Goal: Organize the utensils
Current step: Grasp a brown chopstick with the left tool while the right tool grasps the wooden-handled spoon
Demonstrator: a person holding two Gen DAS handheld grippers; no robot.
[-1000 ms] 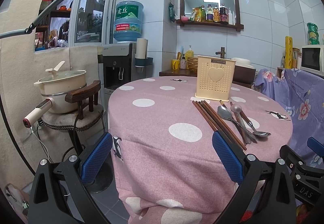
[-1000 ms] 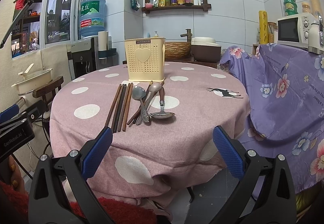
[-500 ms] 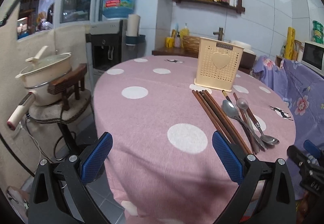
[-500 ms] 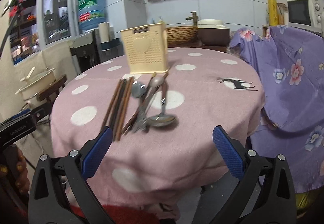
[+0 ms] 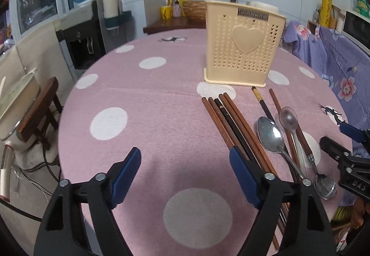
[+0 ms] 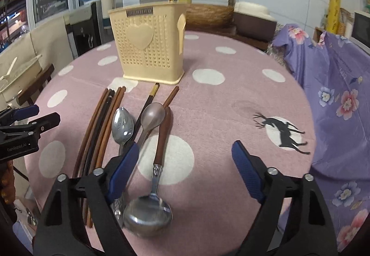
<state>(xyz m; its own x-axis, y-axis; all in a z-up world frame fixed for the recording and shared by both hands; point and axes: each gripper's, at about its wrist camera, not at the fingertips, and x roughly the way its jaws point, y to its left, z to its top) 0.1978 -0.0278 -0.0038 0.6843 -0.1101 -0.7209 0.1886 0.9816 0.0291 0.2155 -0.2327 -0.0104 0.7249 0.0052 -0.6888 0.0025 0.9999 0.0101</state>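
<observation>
Tablecloth point(image 5: 148, 98), pink with white dots, fills my left wrist view. Cream utensil holder point(image 5: 242, 47) stands upright at upper centre-right. Chopsticks point(image 5: 233, 124) lie in a bundle just below it, long axis running upper left to lower right, near ends hidden behind my left gripper's point(image 5: 185, 177) right finger. Two spoons point(image 5: 270, 135) lie right of them, bowls toward the holder. A third spoon point(image 5: 323, 184) points its bowl to the lower right. Left gripper jaws have just been closing, still fairly wide, nothing between them. Bare cloth lower left; table edge drops off at left by a pot point(image 5: 16, 103) on a wooden stool.

Right wrist view: holder point(image 6: 150, 43) upper centre-left, chopsticks point(image 6: 99, 126) left, running top to bottom. Ladle-like spoon point(image 6: 150, 212) bowl at bottom centre, wooden handle toward the holder. Right gripper point(image 6: 185, 172) jaws have just been closing, still wide, only the wood-handled spoon below the gap. Clear cloth at right up to the purple floral cover point(image 6: 335, 94).
</observation>
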